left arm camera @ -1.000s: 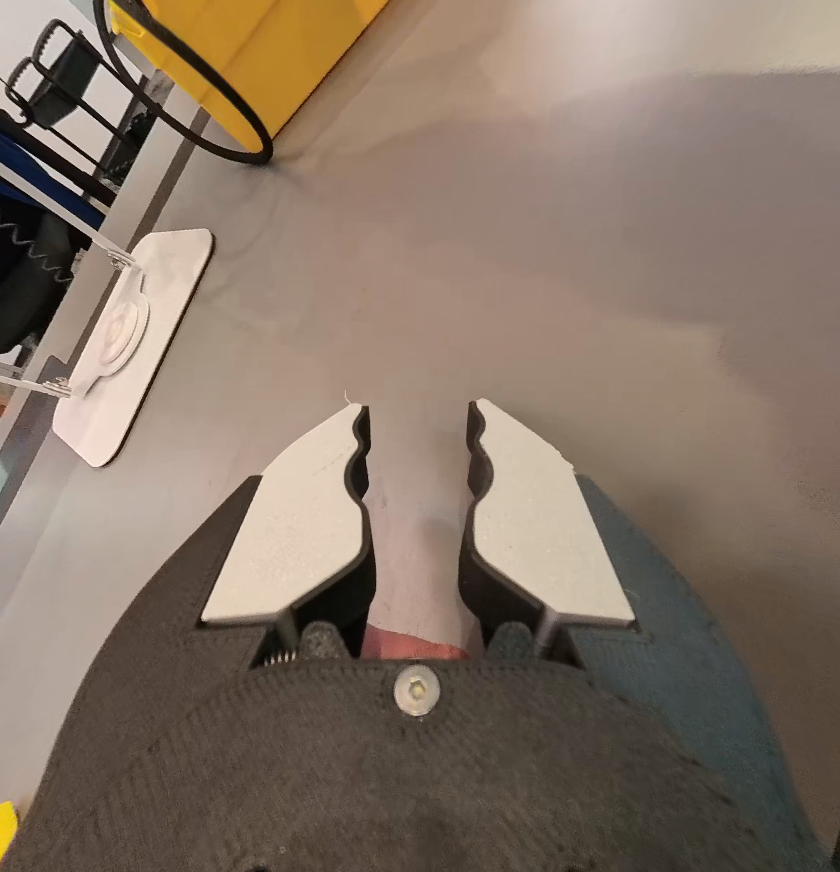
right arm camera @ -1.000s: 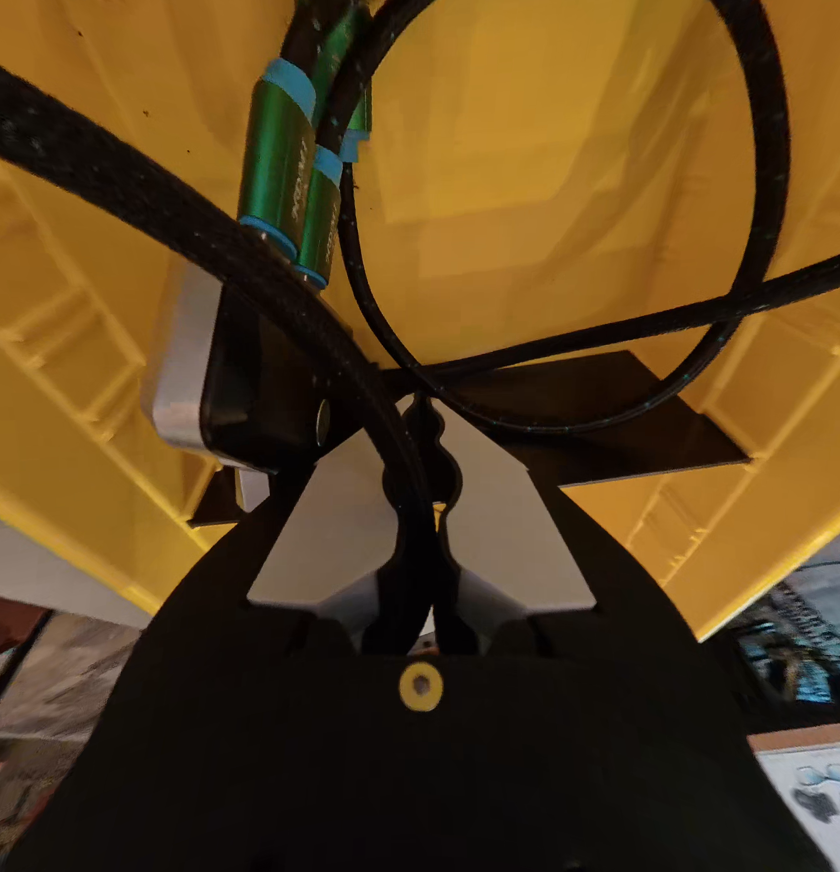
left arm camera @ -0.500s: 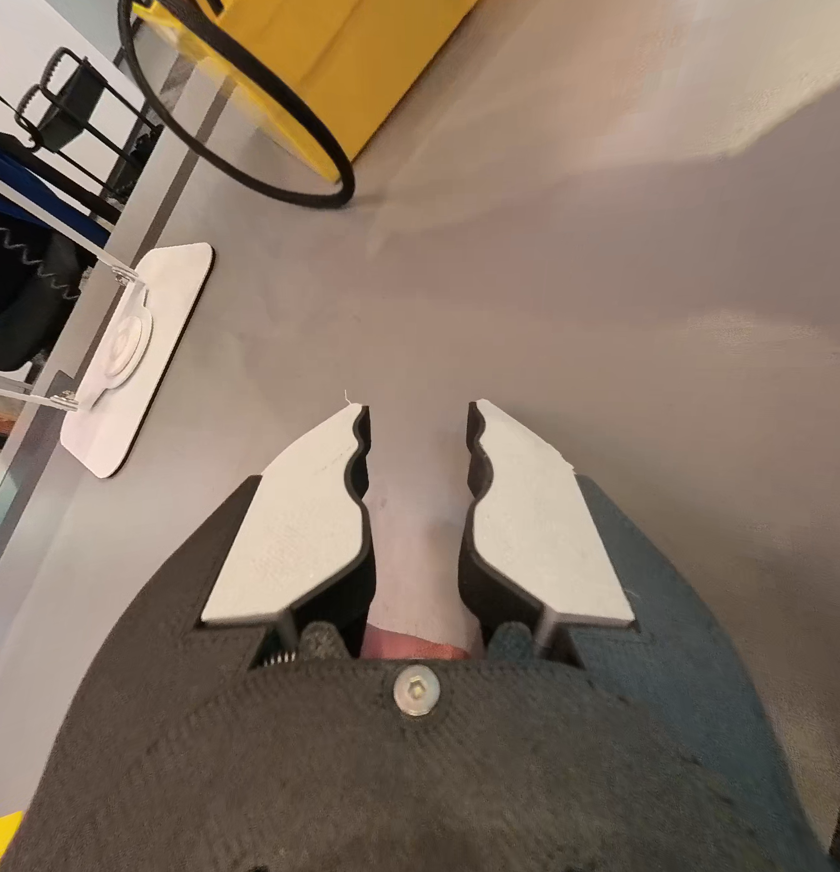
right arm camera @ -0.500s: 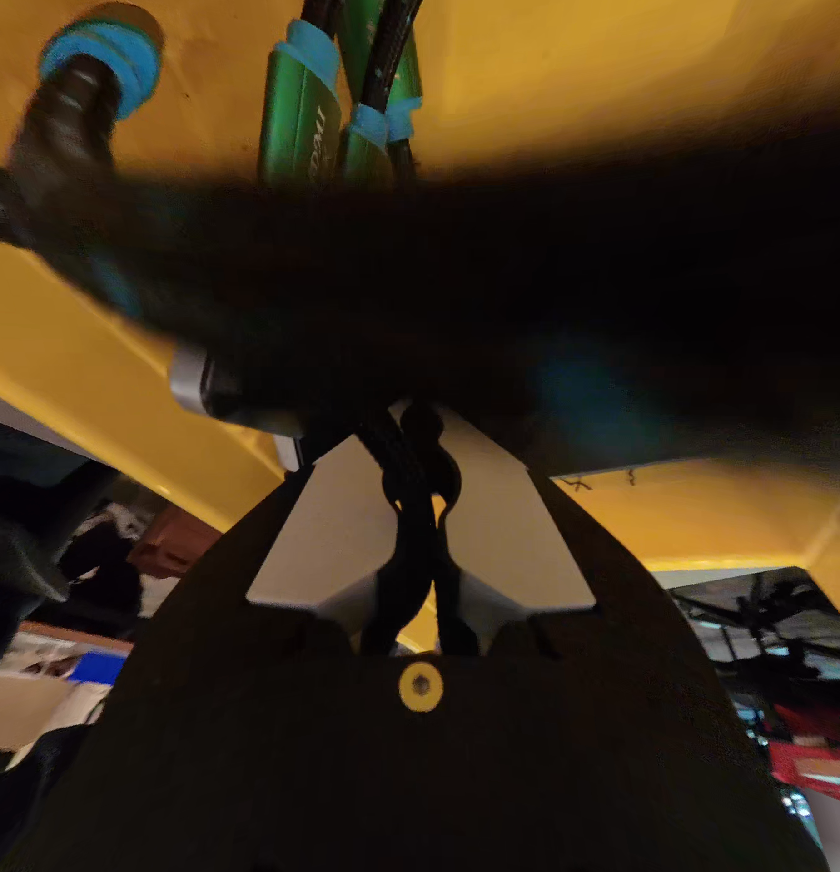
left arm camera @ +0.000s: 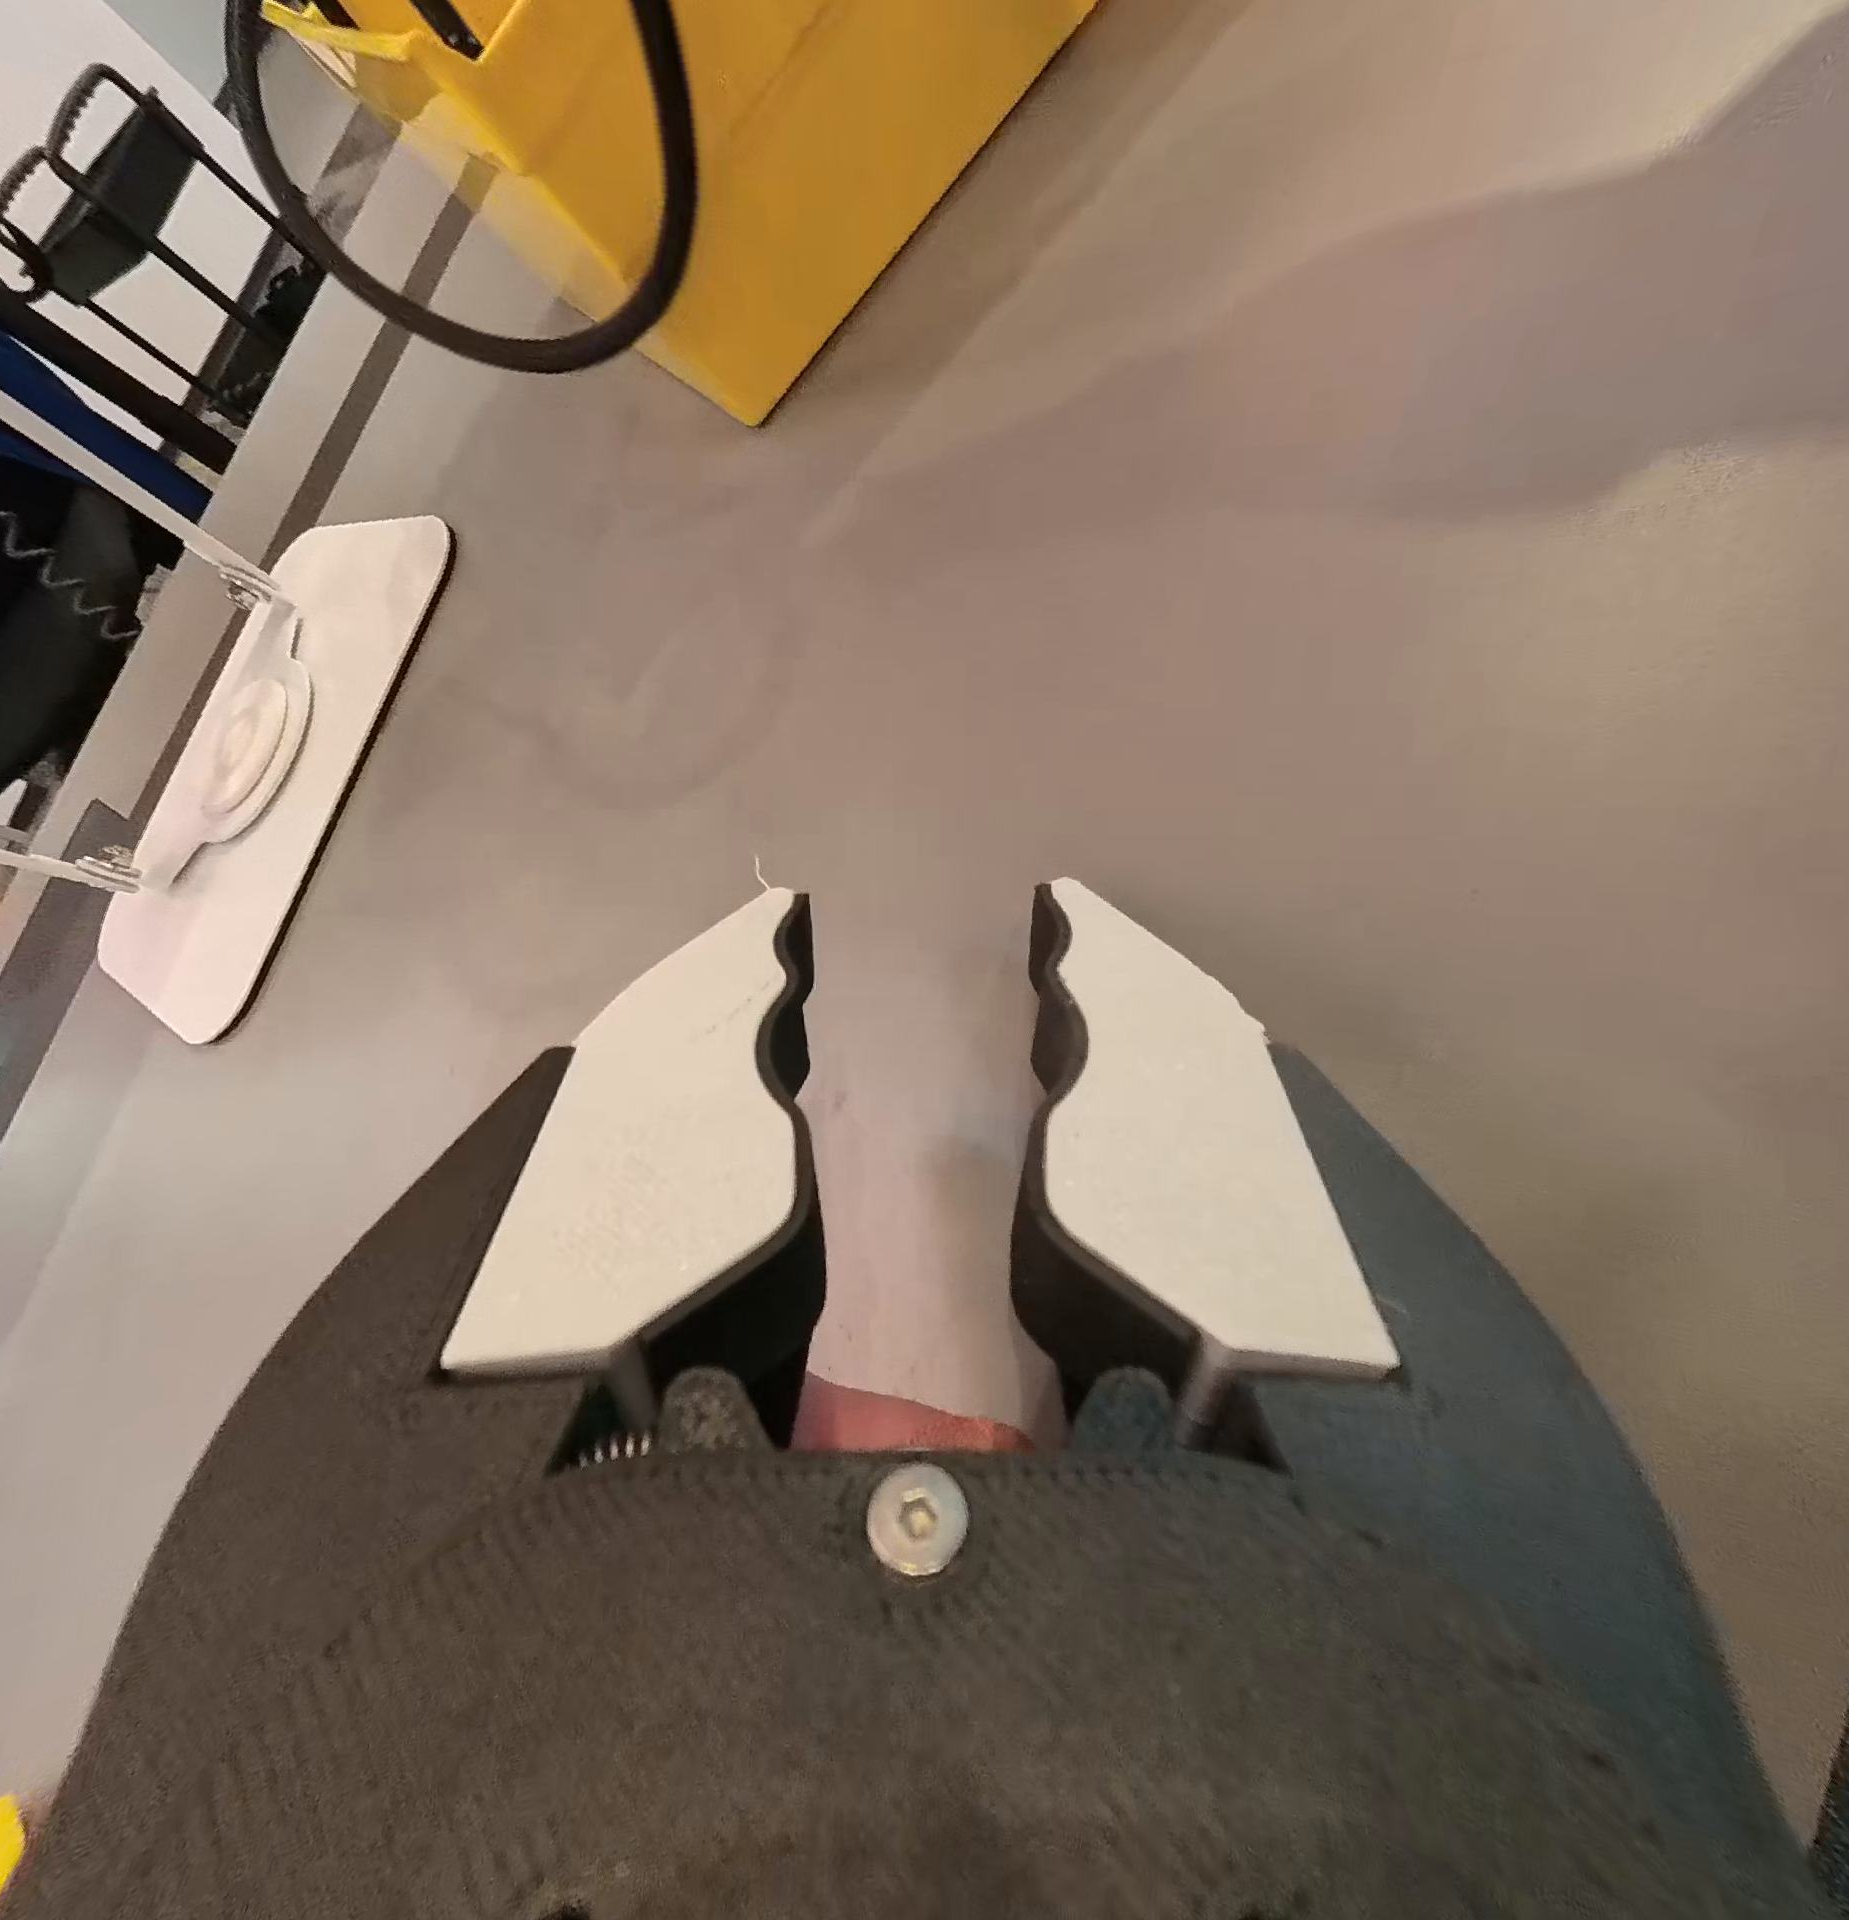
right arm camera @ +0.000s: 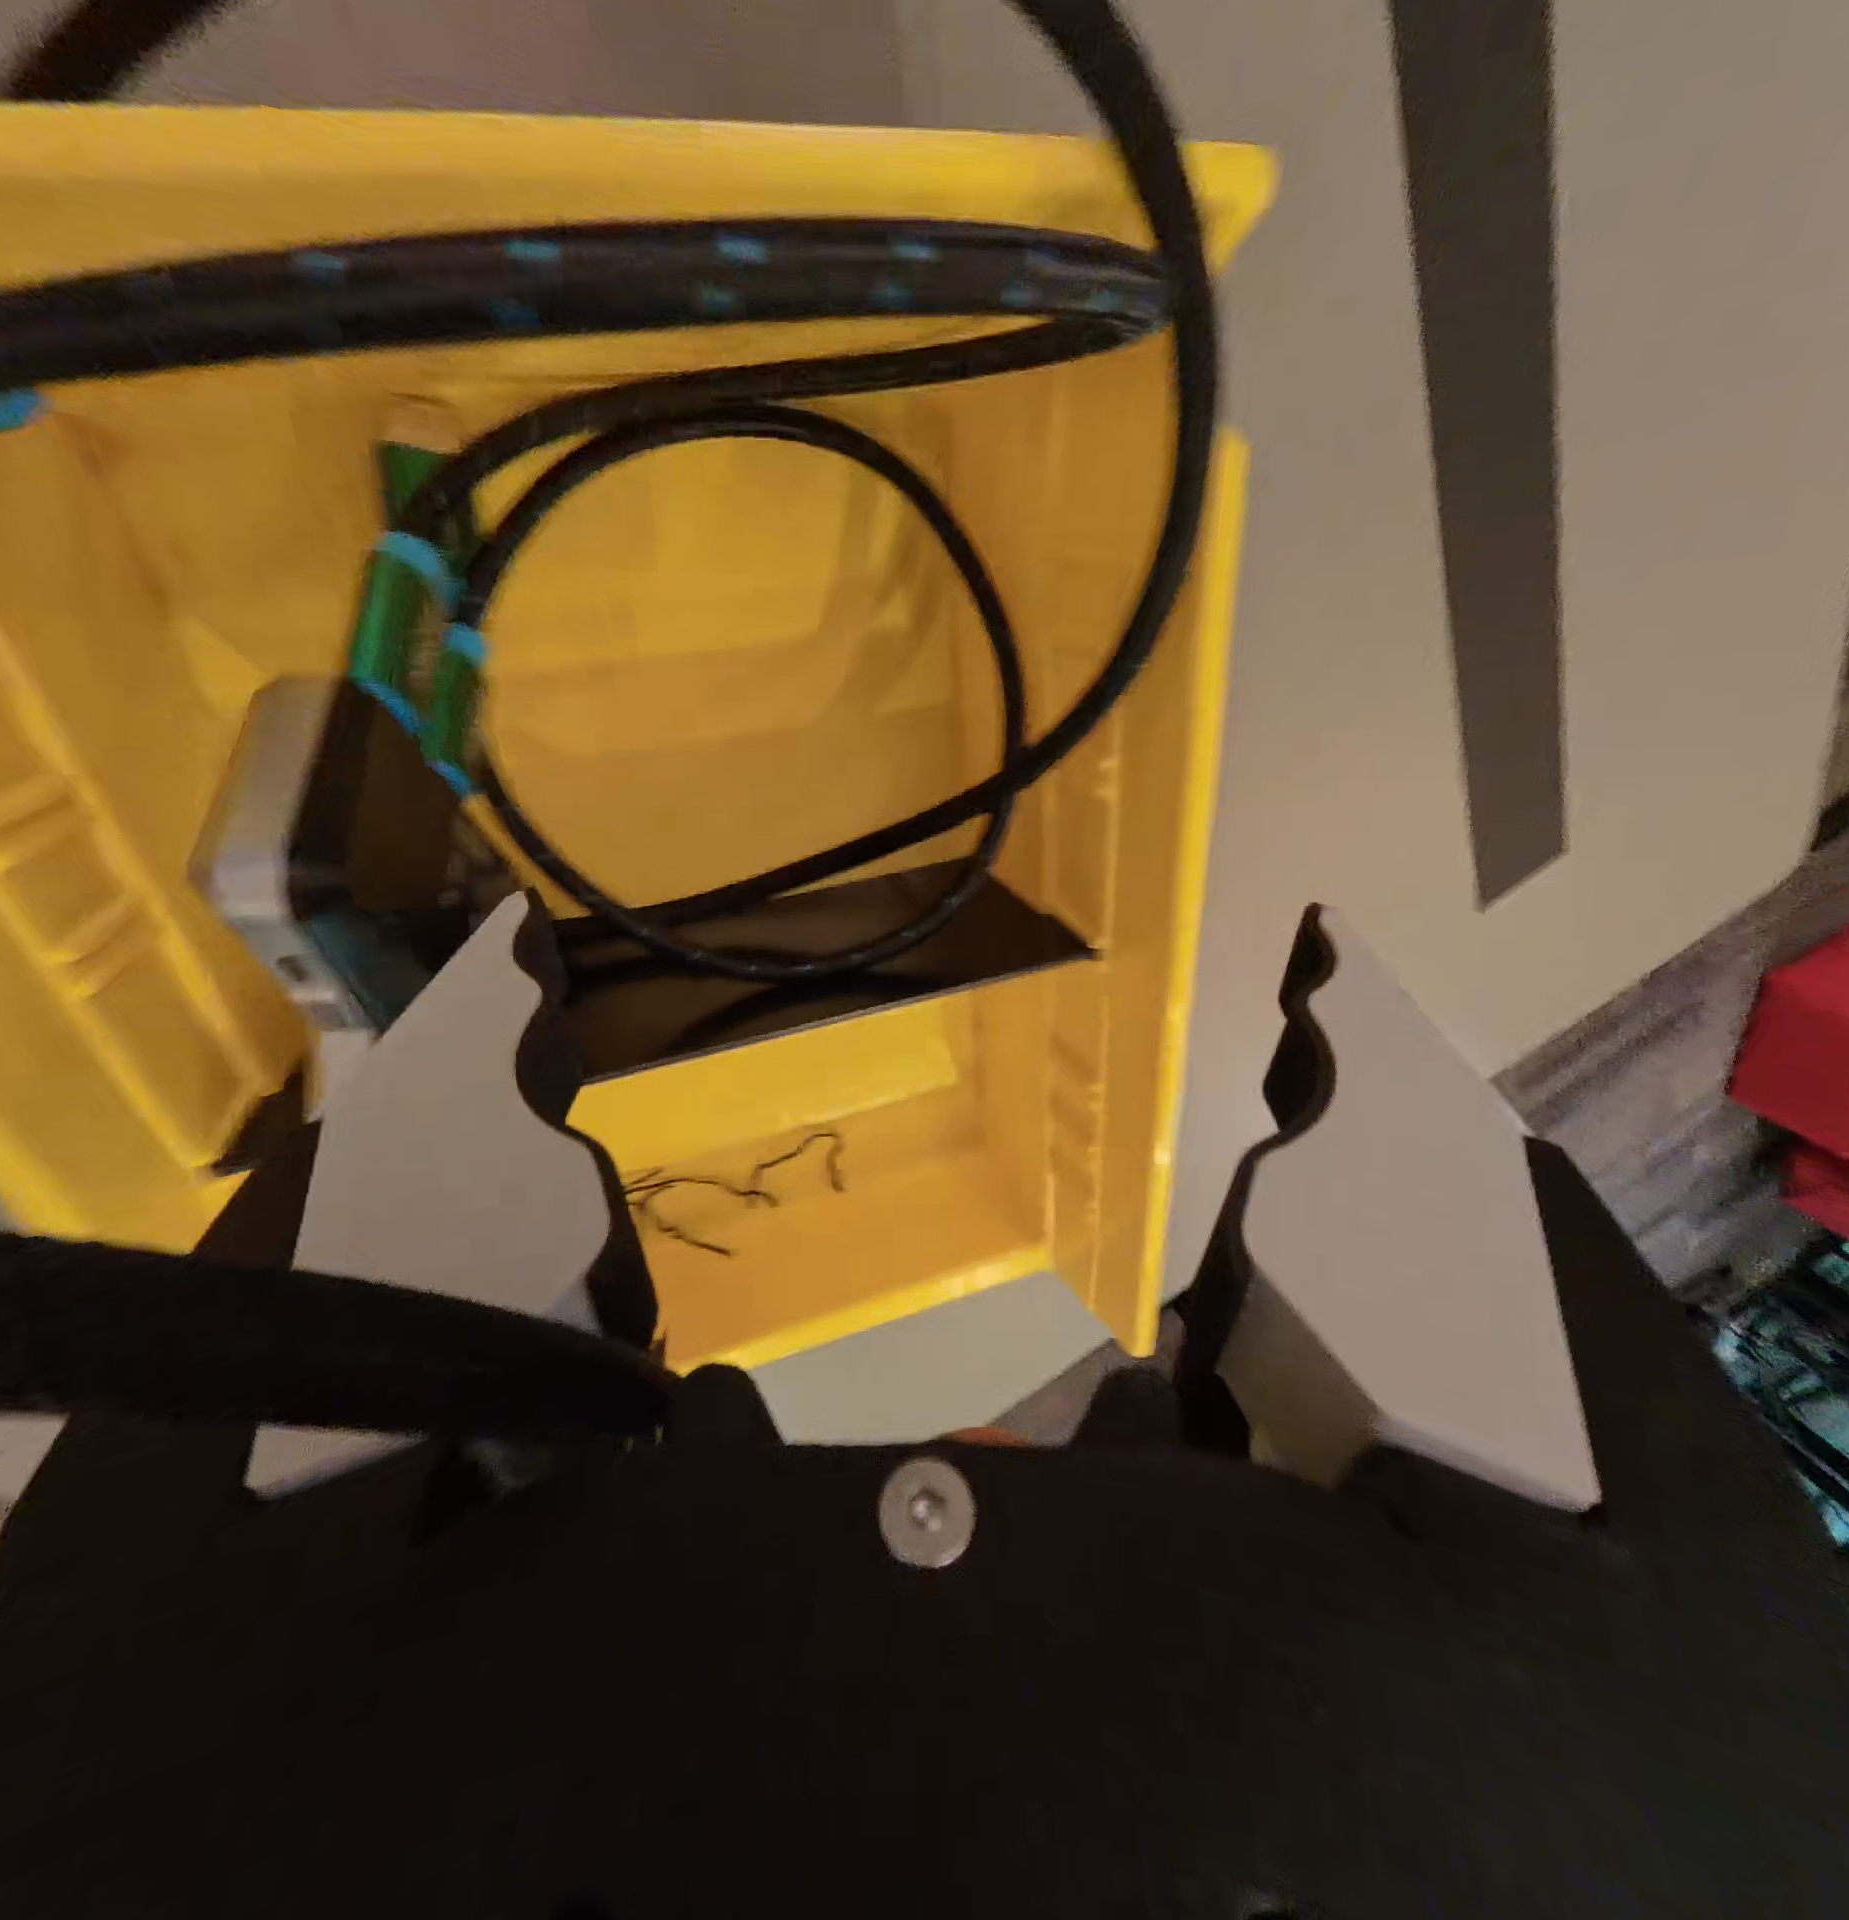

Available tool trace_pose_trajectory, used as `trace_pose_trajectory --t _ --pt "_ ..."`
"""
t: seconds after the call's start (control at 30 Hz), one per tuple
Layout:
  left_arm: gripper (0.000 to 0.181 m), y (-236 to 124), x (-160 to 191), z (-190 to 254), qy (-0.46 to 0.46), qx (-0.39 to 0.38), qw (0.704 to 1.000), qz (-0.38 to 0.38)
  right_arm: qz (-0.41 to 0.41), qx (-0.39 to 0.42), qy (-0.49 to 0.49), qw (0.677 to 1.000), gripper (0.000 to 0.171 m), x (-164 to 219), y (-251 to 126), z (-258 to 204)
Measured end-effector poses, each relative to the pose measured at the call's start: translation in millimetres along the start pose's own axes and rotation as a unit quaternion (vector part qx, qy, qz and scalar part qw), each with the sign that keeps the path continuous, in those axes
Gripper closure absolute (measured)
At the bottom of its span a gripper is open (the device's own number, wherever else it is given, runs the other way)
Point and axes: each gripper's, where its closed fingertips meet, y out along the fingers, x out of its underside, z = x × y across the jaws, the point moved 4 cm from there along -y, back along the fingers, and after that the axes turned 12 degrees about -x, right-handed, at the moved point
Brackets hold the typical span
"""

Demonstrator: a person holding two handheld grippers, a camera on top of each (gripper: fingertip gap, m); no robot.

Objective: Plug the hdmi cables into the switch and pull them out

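Note:
In the right wrist view my right gripper [right arm camera: 920, 920] is wide open and empty above a yellow bin [right arm camera: 1138, 831]. The silver and black switch [right arm camera: 265, 831] lies in the bin at the left with two green HDMI plugs [right arm camera: 411, 665] in it. Black HDMI cables [right arm camera: 1003, 675] loop inside and over the bin. One thick braided cable [right arm camera: 276, 1340] lies across the base of my right gripper's left finger. My left gripper [left arm camera: 920, 899] is open and empty over the bare grey table [left arm camera: 1315, 727]. The bin [left arm camera: 795, 156] stands far ahead of it with a cable loop [left arm camera: 546, 353] hanging out.
A black sheet [right arm camera: 847, 956] lies on the bin floor. A white plate with a clear bracket [left arm camera: 307, 727] sits near the table's left edge. Red boxes [right arm camera: 1824, 1060] stand off the table to the right. A dark strip [right arm camera: 1491, 416] runs across the table beyond the bin.
My right gripper was shut on the thick black cable; it has opened, let go and pulled back from the bin. The left gripper has moved a little, bringing more of the bin into view.

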Motion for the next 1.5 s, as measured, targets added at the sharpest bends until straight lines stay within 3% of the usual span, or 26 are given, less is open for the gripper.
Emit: trace_pose_trajectory --t 0.1,0.23,0.43,0.6,0.7,0.87,0.93,1.0,1.1,1.23,1.37,1.5 --pt "0.142 0.4 0.3 -0.1 -0.003 0.004 1.000 -0.002 -0.019 -0.033 -0.003 0.999 0.040 2.7 16.6 22.6" --pt "0.142 0.4 0.3 -0.3 -0.004 0.005 1.000 -0.003 -0.041 -0.090 0.021 0.995 0.056 5.3 46.5 47.0" --pt "0.143 0.4 0.4 0.0 -0.004 0.007 1.000 -0.002 -0.044 -0.093 0.074 0.992 0.112 7.5 54.9 80.8" --pt "0.143 0.3 0.3 0.2 -0.002 0.006 1.000 -0.001 -0.099 -0.090 0.135 0.982 0.128 28.3 56.7 90.5" --pt "0.143 0.0 0.1 0.4 0.000 0.005 1.000 0.000 -0.144 -0.127 0.247 0.950 0.130 68.1 68.0 83.9" --pt "0.142 -0.3 -0.2 1.1 0.001 0.011 1.000 0.003 -0.106 -0.203 0.423 0.877 0.135 124.2 66.6 58.0" --pt "0.142 -0.3 -0.2 1.1 -0.001 0.013 1.000 0.003 -0.049 -0.224 0.492 0.840 0.137 145.8 64.6 46.6" --pt "0.141 -0.1 -0.2 1.0 -0.001 0.014 1.000 0.003 -0.014 -0.227 0.538 0.811 0.135 166.5 60.4 30.5" --pt "0.140 -0.4 -0.4 1.2 -0.003 0.017 1.000 0.004 0.030 -0.239 0.552 0.798 0.131 181.2 53.4 -10.7" --pt "0.141 -1.7 -1.1 2.5 0.006 0.015 1.000 0.010 0.129 -0.233 0.570 0.778 0.100 186.2 42.4 -45.8" --pt "0.140 -2.6 -1.2 2.8 0.008 0.013 1.000 0.013 0.154 -0.184 0.522 0.819 0.052 183.6 22.3 -62.6" --pt "0.140 -2.2 -0.9 2.4 0.005 0.015 1.000 0.011 0.170 -0.134 0.470 0.856 0.050 179.2 6.0 -54.5"
